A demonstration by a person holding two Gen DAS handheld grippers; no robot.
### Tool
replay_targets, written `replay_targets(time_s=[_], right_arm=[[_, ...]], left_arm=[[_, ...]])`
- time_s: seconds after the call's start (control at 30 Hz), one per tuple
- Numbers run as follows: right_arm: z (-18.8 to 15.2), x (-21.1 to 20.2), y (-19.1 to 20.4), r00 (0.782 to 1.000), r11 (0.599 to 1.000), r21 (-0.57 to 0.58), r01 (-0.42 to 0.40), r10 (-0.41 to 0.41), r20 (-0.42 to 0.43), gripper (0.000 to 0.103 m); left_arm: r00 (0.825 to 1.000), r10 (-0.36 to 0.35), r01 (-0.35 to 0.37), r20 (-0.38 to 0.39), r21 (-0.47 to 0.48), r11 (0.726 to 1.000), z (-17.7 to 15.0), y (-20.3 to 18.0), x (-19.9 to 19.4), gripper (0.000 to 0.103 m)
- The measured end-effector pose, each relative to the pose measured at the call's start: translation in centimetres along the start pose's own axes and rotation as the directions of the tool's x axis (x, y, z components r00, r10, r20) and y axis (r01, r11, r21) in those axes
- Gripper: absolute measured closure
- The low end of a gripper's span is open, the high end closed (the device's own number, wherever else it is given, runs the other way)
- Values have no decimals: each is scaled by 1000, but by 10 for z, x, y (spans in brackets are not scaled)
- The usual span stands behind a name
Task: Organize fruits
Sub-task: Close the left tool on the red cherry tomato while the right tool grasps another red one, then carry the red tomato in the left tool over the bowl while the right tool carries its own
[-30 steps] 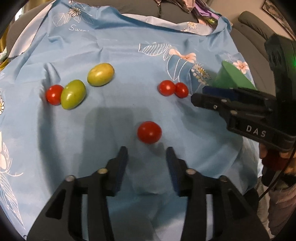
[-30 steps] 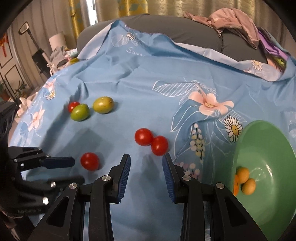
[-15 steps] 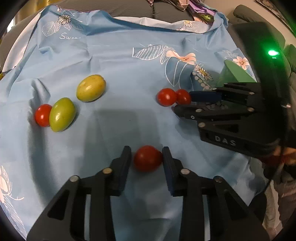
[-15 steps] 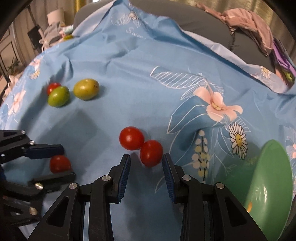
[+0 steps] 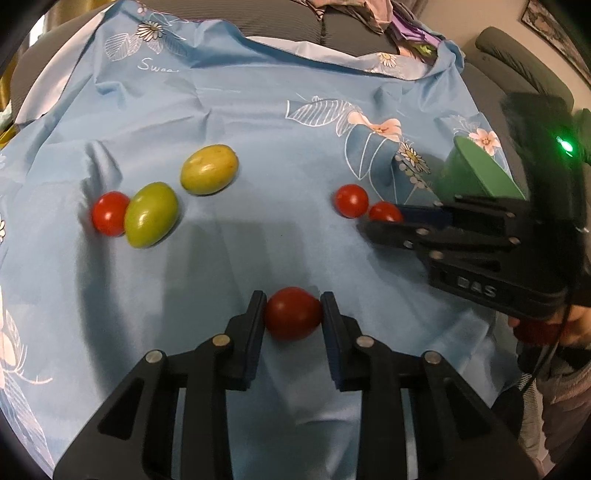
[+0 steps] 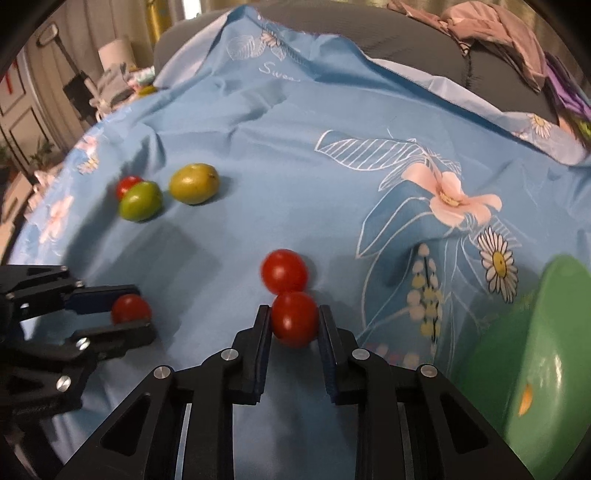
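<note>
Now | left gripper (image 5: 292,314) clamps lone tomato (image 5: 292,313) | right gripper (image 6: 294,320) clamps paired tomato (image 6: 294,319)

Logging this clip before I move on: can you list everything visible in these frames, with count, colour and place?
cherry tomatoes: 4, red; one in the left claw's jaws, one in the right claw's jaws, one just beyond that one, one beside the green fruit
green fruit: 1, green, oval, left part of the cloth
yellow-green fruit: 1, just right of and beyond the green fruit
bowl: 1, green, tilted, at the cloth's right edge; something small and orange inside, blurred
cloth: 1, light blue with floral print, under everything
clothes: pinkish heap on the grey seat behind
left claw: black, shut on a tomato
right claw: black, shut on a tomato
</note>
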State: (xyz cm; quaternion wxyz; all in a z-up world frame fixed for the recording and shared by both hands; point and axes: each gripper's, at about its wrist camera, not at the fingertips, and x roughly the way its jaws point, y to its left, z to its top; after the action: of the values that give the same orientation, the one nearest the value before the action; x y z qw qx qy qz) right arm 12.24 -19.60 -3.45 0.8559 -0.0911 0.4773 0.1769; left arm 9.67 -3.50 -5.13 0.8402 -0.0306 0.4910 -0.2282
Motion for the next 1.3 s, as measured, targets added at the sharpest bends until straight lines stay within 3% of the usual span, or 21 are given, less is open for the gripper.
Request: replay_targets(time_s=[0.63,1.3], right_arm=[[-42,-66,32,974,980,52,-193,185,132,77],[-59,-128,39,941,973,31,-229,214,261,77]], left_arm=[[999,34,-33,43,-25,999,-17,-19,-43,74],[989,53,-58,138,30,998,-22,-53,-93,74]])
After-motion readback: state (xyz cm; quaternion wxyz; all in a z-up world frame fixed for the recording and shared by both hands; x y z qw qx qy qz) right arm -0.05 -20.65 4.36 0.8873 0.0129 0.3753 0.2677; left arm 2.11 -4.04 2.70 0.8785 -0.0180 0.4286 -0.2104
